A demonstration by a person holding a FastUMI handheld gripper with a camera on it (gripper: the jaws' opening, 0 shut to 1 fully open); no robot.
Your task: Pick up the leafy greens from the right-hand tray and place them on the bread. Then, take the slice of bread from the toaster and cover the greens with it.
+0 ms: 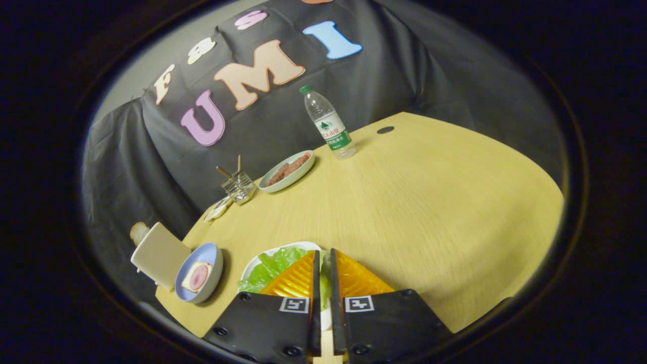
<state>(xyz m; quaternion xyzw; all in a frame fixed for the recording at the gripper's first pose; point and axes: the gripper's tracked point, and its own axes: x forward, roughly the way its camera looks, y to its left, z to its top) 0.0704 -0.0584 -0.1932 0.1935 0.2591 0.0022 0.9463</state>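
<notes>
Claw (323, 255) fingers nearly pressed together, thin gap left, tips down over the greens (270, 268) in the white tray (283, 248) right under them; a strip of leaf shows in the gap, but can't tell if both fingers really press on it, so pinch unconfirmed. Step in hand looks like the grab of the greens. To do it well: bite a thick fold of leaf, not a thin edge, lift straight up till the leaf clears the tray rim, then swing toward 9 o'clock to the blue bowl (199, 273), which sits just beside the tray. Floppy leaf, likely to slip or tear if tugged fast, so go slow. Blue bowl holds a bread slice (194, 277) with a pink round slice on top, probably ham; greens go on that. Toaster (159, 255) at 9 o'clock beyond the bowl, touching or nearly touching it; its slot can't be seen, so second slice unconfirmed. Pale green plate (287, 172) at 11 o'clock, well apart, holds brownish strips, meat maybe. Wire holder (238, 186) just beside that plate holds a couple of sticks. Bottle (328, 123) upright at 12 o'clock, far across the tabletop (429, 212), well clear of the path. Nothing between tray and bowl to dodge.
</notes>
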